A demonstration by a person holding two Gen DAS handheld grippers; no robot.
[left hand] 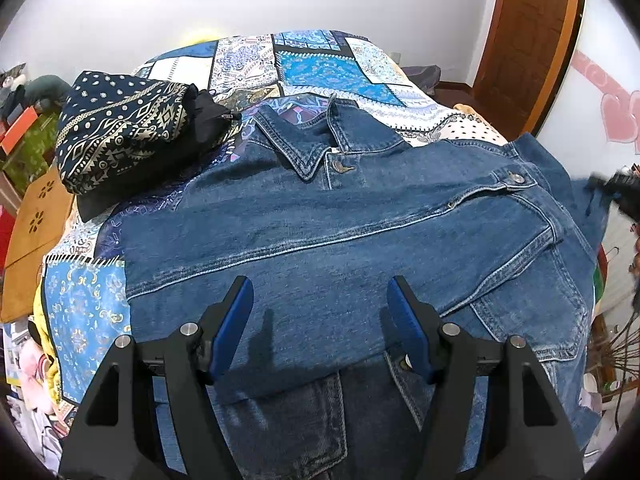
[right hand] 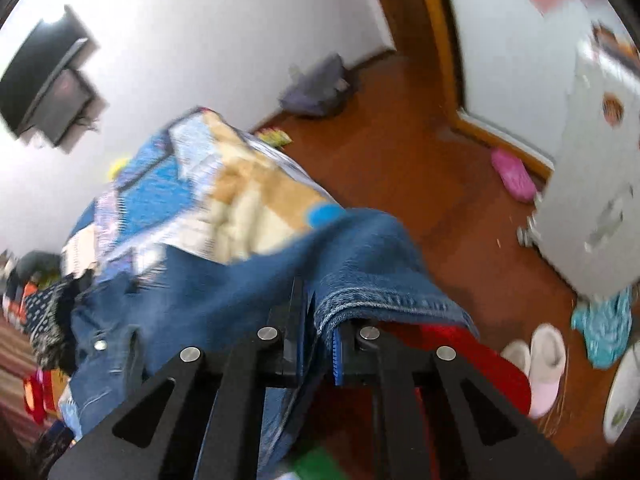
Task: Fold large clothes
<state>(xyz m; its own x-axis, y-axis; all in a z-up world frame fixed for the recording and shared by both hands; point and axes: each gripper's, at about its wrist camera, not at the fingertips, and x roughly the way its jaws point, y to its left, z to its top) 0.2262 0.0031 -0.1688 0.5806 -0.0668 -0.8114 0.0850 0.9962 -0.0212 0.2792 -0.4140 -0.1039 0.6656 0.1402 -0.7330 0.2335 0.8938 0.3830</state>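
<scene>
Blue denim jacket [left hand: 320, 232]; blue patchwork quilt [left hand: 320, 60]; navy, gold-patterned bundle [left hand: 120, 128]; slippers [right hand: 544, 364], blurred, perhaps pale pink.

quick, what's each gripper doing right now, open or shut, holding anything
left gripper: open, hovering over the denim jacket, holding nothing
right gripper: shut on the jacket's denim edge

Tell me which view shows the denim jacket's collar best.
The left wrist view: the collar lies sharp and unobstructed at the far end of the denim jacket. The right wrist view is blurred, showing mainly a hem in the right gripper; no collar can be made out.

Matt denim jacket [left hand: 320, 240], stitched seams
</scene>
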